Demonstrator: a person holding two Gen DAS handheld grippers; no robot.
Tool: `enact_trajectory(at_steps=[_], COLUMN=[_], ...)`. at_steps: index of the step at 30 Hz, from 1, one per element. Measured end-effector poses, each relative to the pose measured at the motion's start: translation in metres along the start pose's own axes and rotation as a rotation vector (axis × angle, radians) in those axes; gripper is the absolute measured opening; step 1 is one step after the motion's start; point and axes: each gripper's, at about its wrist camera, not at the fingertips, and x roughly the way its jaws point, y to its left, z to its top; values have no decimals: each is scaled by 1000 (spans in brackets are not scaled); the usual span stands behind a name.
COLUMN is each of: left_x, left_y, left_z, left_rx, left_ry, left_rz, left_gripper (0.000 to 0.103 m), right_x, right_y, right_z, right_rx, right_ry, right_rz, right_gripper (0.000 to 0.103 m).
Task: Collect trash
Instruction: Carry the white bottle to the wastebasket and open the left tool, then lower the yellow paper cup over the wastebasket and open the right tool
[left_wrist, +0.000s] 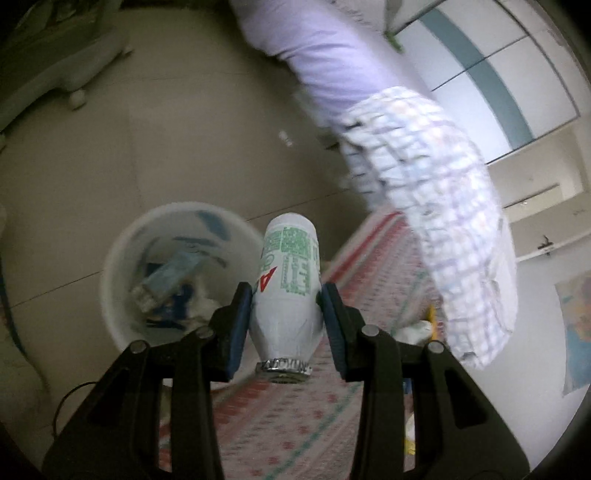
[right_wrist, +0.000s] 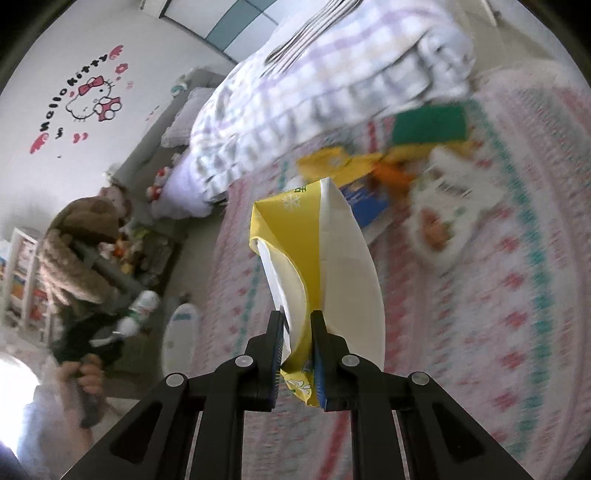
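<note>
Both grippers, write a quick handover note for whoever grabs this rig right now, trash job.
Left gripper: shut on a white bottle, held beside the white bin.
Right gripper: shut on a yellow and white wrapper, above the patterned bedspread.
Done: bin already holds some trash.
Left: drop both items in the bin, then collect the green packet, the yellow wrapper and the white packet lying on the bed.
</note>
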Motion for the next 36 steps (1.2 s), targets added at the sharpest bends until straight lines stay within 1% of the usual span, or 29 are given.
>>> enact_trajectory(at_steps=[2, 3, 6, 9, 12, 14, 15, 16, 17, 18, 21, 23, 25, 27, 28, 30, 31, 33, 34, 35, 36], left_x=[10, 16, 29, 39, 45, 49, 50, 50, 49, 43, 16, -8, -26, -38, -42, -49, -51, -56, -58, -60, -61], left_y=[8, 13, 23, 33, 40, 42, 45, 49, 52, 55, 55, 59, 65, 73, 76, 85, 87, 87, 87, 86, 85], left_z=[2, 2, 3, 2, 1, 0, 1, 2, 2, 3, 7, 8, 7, 7, 7, 7, 8, 9, 9, 10, 10], left_rx=[9, 9, 0, -30, -69, -86, -107, -135, -170, -213, -233, -265, -296, -326, -343, -387, -398, -397, -392, -383, -377], left_ry=[39, 60, 121, 170, 199, 210, 224, 236, 241, 222, 141, 64, 1, -51, -65, -94, -102, -127, -140, -152, -158], left_rz=[21, 34, 35, 14, -1, -10, -8, -12, -18, -33, -85, -111, -103, -62, -49, -63, -67, -49, -38, -32, -30], left_gripper=[41, 41, 41, 41, 41, 41, 44, 51, 73, 85, 85, 85, 85, 85, 85, 85, 85, 85, 85, 85, 85], right_x=[9, 18, 41, 65, 93, 111, 120, 130, 136, 145, 159, 167, 173, 186, 192, 203, 207, 218, 223, 228, 233], right_y=[14, 28, 63, 94, 118, 131, 138, 145, 150, 157, 174, 184, 192, 207, 215, 227, 231, 241, 243, 244, 244], right_z=[-5, -9, -20, -27, -31, -32, -33, -34, -35, -36, -36, -39, -44, -50, -51, -54, -56, -58, -60, -62, -64], right_rx=[0, -13, -54, -90, -62, -49, -50, -53, -56, -66, -100, -133, -155, -165, -164, -139, -125, -99, -99, -106, -114], right_ry=[21, 37, 83, 111, 135, 149, 156, 168, 177, 187, 201, 209, 221, 238, 246, 262, 269, 277, 281, 289, 297], right_rz=[55, 95, 158, 191, 240, 253, 251, 252, 251, 242, 223, 210, 205, 212, 226, 299, 329, 365, 365, 353, 315], right_gripper=[15, 15, 15, 15, 15, 15, 15, 15, 15, 15, 15, 15, 15, 16, 16, 16, 17, 19, 24, 34, 41])
